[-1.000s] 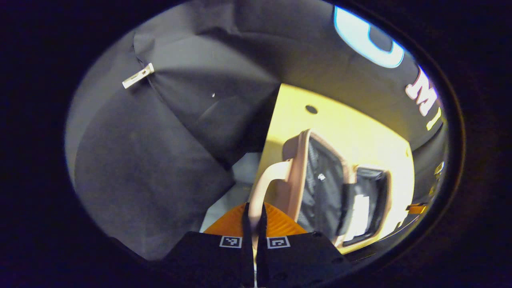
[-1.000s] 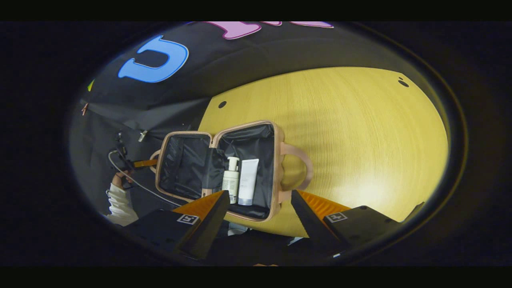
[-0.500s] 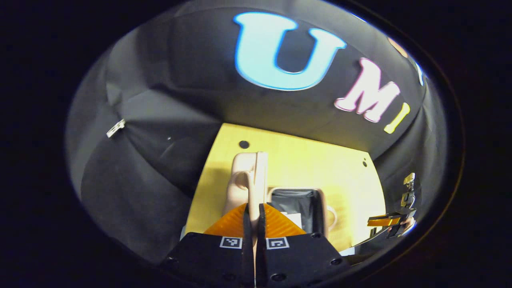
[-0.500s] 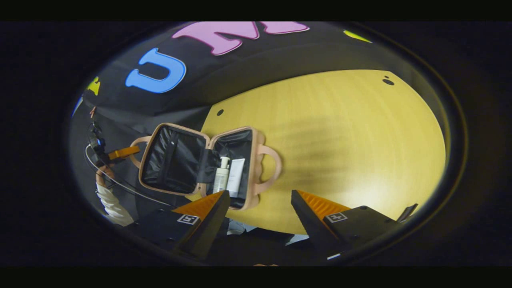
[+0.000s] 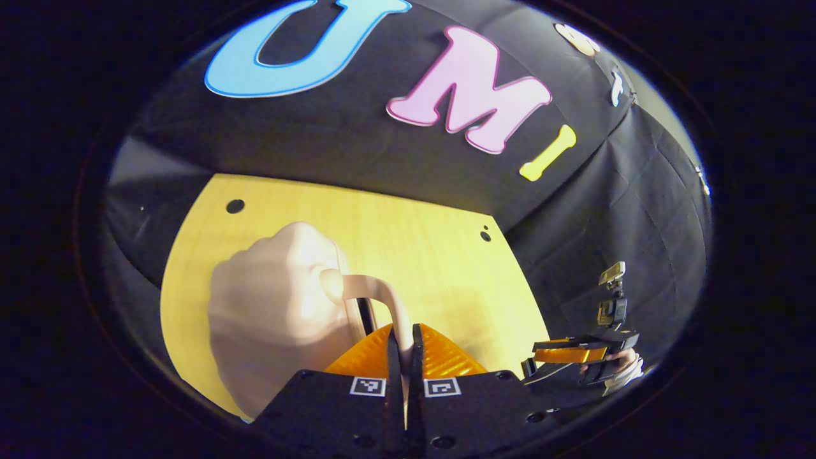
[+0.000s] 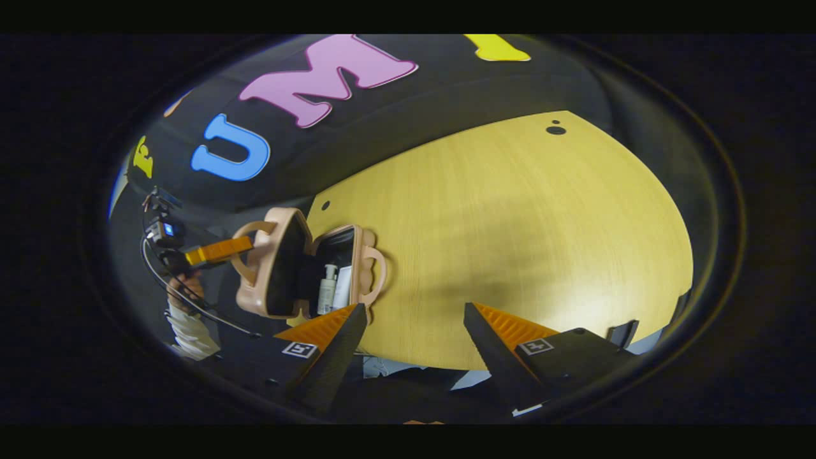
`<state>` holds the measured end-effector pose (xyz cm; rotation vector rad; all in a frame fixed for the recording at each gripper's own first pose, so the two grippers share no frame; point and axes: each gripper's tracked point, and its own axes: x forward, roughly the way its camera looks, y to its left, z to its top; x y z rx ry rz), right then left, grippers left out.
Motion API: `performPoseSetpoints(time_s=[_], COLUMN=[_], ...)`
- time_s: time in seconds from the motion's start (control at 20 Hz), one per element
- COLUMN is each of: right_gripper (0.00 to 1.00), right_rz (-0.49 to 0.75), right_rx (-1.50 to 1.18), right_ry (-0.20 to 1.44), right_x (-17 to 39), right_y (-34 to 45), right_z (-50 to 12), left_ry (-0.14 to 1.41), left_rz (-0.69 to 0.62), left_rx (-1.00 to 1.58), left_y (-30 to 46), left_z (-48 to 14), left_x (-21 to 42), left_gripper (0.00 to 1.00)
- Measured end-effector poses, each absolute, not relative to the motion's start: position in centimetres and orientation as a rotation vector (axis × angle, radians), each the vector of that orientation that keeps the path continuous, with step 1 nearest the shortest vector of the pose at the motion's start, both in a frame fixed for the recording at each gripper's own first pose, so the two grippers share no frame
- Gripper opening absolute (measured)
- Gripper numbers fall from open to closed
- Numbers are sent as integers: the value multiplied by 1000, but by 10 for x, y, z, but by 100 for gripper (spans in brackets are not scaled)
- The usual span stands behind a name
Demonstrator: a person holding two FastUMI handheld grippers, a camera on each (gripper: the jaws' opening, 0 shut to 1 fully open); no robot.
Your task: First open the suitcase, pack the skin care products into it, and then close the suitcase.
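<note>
While the left gripper [image 5: 404, 344] clamps the lid handle [image 5: 376, 294], suitcase [image 6: 299, 268] has swung half-closed; right gripper [image 6: 414, 319] open, idle.

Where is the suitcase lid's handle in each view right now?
Left gripper view: the lid handle curves down at lower centre, pinched in the left tongs.
Right gripper view: it is the loop at left, on the half-raised lid.
Shared landmark: the table hole beyond the suitcase.
</note>
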<state>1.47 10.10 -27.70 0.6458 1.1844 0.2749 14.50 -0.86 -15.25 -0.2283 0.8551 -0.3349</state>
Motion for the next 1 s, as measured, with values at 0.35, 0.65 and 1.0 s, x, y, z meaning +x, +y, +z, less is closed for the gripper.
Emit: performPoseSetpoints(time_s=[0.35,0.65,1.0], right_gripper=[98,98,98], right_rz=[141,60,140], right_rx=[708,745,634], right_ry=[1165,1152,1092], right_x=[-12,-18,4], right_y=[43,14,18], right_z=[-283,-295,-288], left_ry=[1035,1066,905], left_rz=[-356,-372,-308], left_rx=[-108,-84,97], left_y=[-66,-80,-81], left_z=[-272,-298,-274], left_x=[155,150,160], left_gripper=[7,10,18])
